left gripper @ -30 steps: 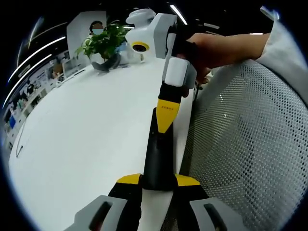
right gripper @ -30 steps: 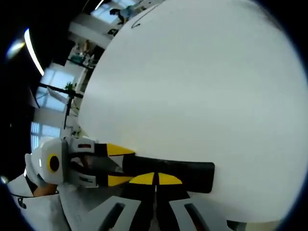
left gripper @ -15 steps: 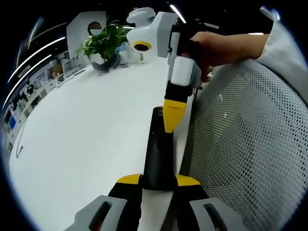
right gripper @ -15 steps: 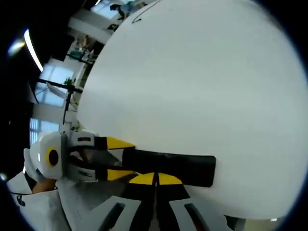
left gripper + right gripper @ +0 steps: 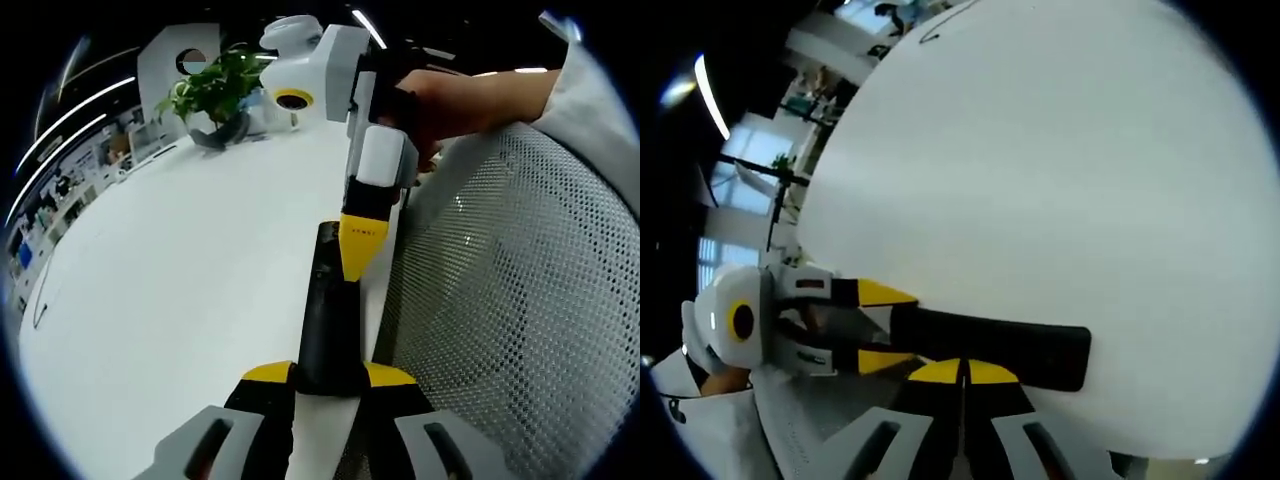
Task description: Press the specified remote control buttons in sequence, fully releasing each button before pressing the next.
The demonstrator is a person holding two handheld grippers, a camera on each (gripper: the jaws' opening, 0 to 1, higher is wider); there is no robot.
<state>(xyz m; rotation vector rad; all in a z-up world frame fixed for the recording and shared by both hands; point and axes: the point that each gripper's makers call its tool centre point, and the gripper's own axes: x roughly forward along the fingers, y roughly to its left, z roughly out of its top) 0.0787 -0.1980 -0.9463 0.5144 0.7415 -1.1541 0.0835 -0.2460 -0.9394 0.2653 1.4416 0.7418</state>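
Observation:
A black remote control (image 5: 325,310) lies lengthwise on the white table (image 5: 170,290) near its edge. My left gripper (image 5: 328,375) is shut on its near end, one yellow jaw on each side. My right gripper (image 5: 358,262), held by a hand (image 5: 460,100), comes down from above, shut, with its yellow tip touching the remote's top face. In the right gripper view the remote control (image 5: 1020,345) runs crosswise above my right gripper (image 5: 963,372), whose two tips are pressed together. The left gripper (image 5: 902,328) clamps the remote's left end there.
A potted plant (image 5: 215,90) stands at the table's far end. A thin cable (image 5: 40,300) lies near the left side. A grey mesh chair back (image 5: 520,300) rises right beside the table edge, close to both grippers.
The right gripper's tip has shifted slightly sideways and down on the remote. The left gripper keeps its hold, and the remote has not moved.

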